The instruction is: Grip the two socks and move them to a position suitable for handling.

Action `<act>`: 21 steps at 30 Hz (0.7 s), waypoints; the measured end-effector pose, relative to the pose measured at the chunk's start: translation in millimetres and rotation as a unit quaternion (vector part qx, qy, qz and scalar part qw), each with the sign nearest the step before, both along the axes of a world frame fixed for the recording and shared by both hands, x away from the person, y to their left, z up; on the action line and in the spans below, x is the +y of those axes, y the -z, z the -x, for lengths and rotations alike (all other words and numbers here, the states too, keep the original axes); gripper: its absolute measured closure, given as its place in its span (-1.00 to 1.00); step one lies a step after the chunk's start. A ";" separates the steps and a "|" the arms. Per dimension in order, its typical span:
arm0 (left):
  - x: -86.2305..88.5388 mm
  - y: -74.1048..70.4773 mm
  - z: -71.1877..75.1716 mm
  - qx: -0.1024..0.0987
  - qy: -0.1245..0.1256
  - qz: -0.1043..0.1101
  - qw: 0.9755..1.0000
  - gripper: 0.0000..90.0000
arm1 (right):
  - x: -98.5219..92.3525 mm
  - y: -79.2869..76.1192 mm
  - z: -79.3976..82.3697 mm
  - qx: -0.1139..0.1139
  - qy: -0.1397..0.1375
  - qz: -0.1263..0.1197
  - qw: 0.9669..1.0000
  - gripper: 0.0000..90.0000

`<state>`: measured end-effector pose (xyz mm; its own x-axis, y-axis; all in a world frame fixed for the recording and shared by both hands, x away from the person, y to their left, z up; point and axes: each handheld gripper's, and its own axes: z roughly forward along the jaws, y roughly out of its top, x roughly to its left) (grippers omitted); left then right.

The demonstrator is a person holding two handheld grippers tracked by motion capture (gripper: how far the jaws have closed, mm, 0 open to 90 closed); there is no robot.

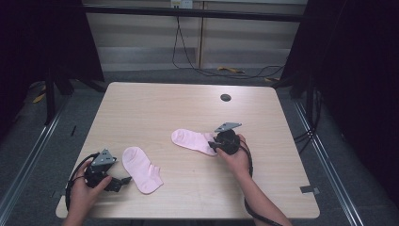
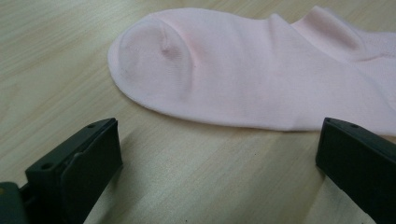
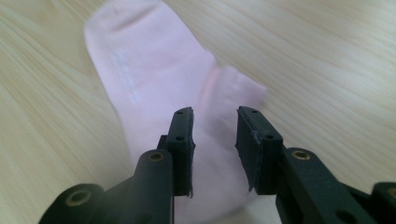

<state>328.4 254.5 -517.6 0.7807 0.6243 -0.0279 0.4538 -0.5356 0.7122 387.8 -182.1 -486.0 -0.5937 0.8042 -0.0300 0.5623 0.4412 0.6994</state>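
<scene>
Socks: two pink ones on the table (image 1: 141,101). Right sock (image 1: 190,140) lies mid-frame in the high view; right gripper (image 3: 214,135) sits over its cuff end, jaws partly closed with a gap, no pinch yet. Left sock (image 1: 141,168) lies lower left; left gripper (image 2: 217,154) is just beside it, jaws wide apart. Best approach: drop lower, catch both cuff layers, squeeze before lifting.

A lab-like recording room: black curtains (image 1: 42,37) flank a bare tabletop (image 1: 155,103), cables (image 1: 207,70) trailing across grey carpet.
</scene>
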 end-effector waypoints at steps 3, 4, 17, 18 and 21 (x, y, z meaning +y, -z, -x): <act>-0.1 0.1 -0.4 -0.003 -0.001 0.001 1.000 -1.00 | 17.8 -0.7 0.5 -0.002 -0.018 -0.023 1.000 0.48; 0.2 -0.2 -0.7 -0.002 0.002 -0.002 1.000 -1.00 | 24.1 0.8 0.3 0.004 -0.024 -0.028 0.999 0.48; -0.2 -0.3 -0.5 -0.002 0.000 -0.003 1.000 -1.00 | 24.7 7.8 -6.6 0.013 -0.007 -0.034 0.999 0.42; -0.2 -0.2 -0.5 -0.002 0.000 -0.002 1.000 -1.00 | 28.6 4.5 -2.7 0.004 -0.013 -0.033 0.999 0.40; -0.2 -0.2 -0.5 -0.002 0.000 -0.002 1.000 -1.00 | 55.7 -6.5 15.0 -0.007 -0.074 -0.026 0.997 0.38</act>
<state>328.9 254.3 -517.4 0.7803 0.6251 -0.0214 0.4511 -0.5388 0.7115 372.8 -126.4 -479.6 -0.7052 0.7091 0.0007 0.4840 0.4806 0.7313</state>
